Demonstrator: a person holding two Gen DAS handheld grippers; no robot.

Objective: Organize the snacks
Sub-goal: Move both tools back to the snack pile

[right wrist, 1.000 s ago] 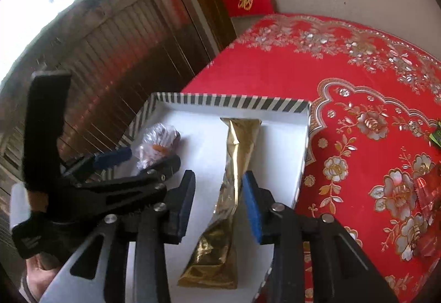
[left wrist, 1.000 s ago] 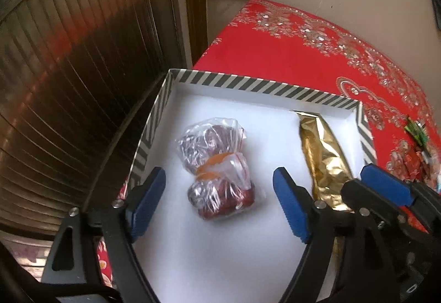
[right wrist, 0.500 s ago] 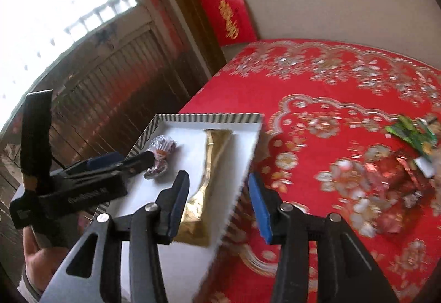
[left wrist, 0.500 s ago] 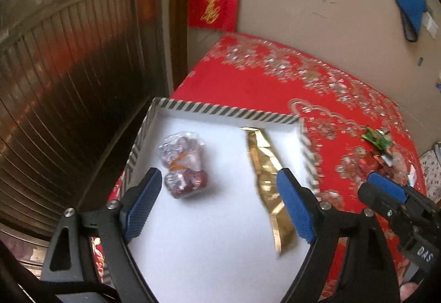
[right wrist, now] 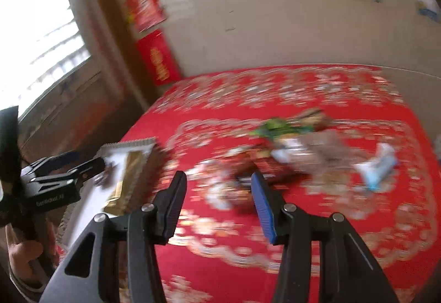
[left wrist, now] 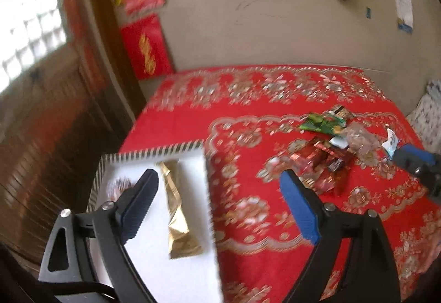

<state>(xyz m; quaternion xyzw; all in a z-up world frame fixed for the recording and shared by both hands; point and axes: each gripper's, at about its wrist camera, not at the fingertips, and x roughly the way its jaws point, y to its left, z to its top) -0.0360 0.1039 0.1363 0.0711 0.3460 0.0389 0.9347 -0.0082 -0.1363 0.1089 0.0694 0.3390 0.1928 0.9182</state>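
Our left tongs (left wrist: 217, 203), black-framed with blue ribbed pads, tilt down over the table with their jaws spreading wide and nothing between them. In the left wrist view the left pad (left wrist: 139, 206) hangs over the white tray with a black-and-white striped rim (left wrist: 154, 152), while the right pad sits above the red floral tablecloth (left wrist: 248, 223). Inside the tray a long crinkled gold foil packet (left wrist: 177, 209) lies lengthwise just right of that left pad, and a clear-wrapped reddish snack (left wrist: 118, 186) peeks out behind it, mostly hidden. Well to the right, beyond the right pad, we see the loose pile of snack packets (left wrist: 333, 143): green wrappers at the back, shiny red ones in front, a clear bag of brownish pieces and a small white-and-blue sachet. The blue tip of our right tongs (left wrist: 413, 158) shows at the right edge beside that pile. In the blurred right wrist view, the right tongs (right wrist: 217, 203) also point downward, jaws empty and opening, framing bare cloth with the pile (right wrist: 297, 143) just beyond the pads. The tray (right wrist: 129, 144) with the gold packet (right wrist: 126, 179) lies off to the left, where the left tongs (right wrist: 69, 165) hover over it, gripped by a hand (right wrist: 22, 253) at the lower left.
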